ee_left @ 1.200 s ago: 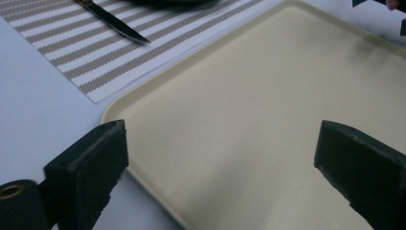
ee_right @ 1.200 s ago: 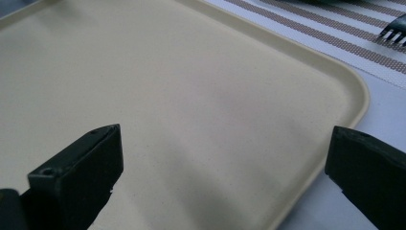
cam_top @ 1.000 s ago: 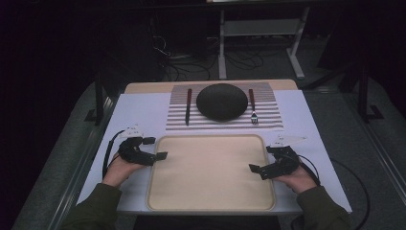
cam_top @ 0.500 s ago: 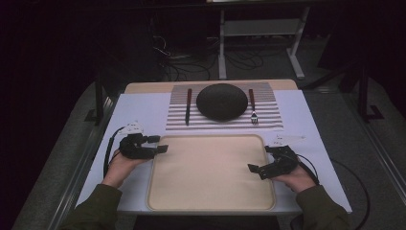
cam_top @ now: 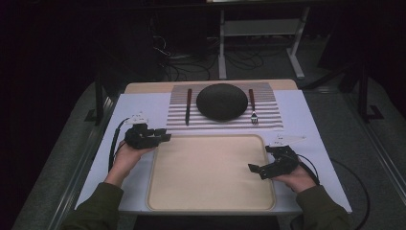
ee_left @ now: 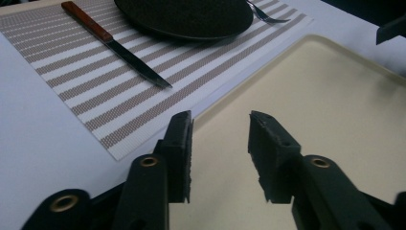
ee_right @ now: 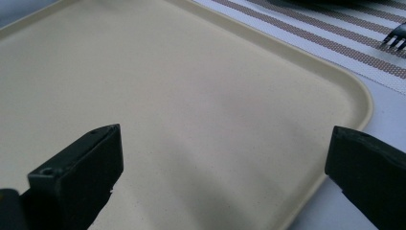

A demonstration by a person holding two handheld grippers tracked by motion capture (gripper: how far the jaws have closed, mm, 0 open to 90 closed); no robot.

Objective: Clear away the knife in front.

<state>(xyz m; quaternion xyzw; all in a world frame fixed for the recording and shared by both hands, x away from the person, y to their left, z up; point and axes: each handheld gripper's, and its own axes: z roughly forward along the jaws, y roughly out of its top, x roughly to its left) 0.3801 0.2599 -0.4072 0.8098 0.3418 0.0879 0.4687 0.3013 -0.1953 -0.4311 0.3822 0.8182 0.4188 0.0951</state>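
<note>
1. Tray [cam_top: 210, 177] lies flat at the near edge of the counter [cam_top: 143, 108], centred, empty; its far rim sits just beside the striped placemat [cam_top: 270, 120].
2. Left gripper [cam_top: 165, 137] hovers at the tray's far-left corner, jaws partly spread, holding nothing; in the left gripper view the left gripper [ee_left: 220, 143] looks straight over the corner rim.
3. Right gripper [cam_top: 254, 169] hovers over the tray's right edge, near side, jaws spread wide, holding nothing; in the right gripper view the tray [ee_right: 201, 96] runs between the jaws.
4. Handling judgement: the tray looks like stiff, light plastic with a smooth, likely slippery surface and a low raised rim. Not fragile. Best hold is a pinch on the rim at opposite sides, one gripper each, so it stays level.
5. On the placemat, at the far side of the counter: dark plate [cam_top: 221, 101] in the middle, knife [cam_top: 188, 105] to its left, fork [cam_top: 252, 108] to its right. All well apart from the grippers.
6. No brand, label or readable writing on anything.
</note>
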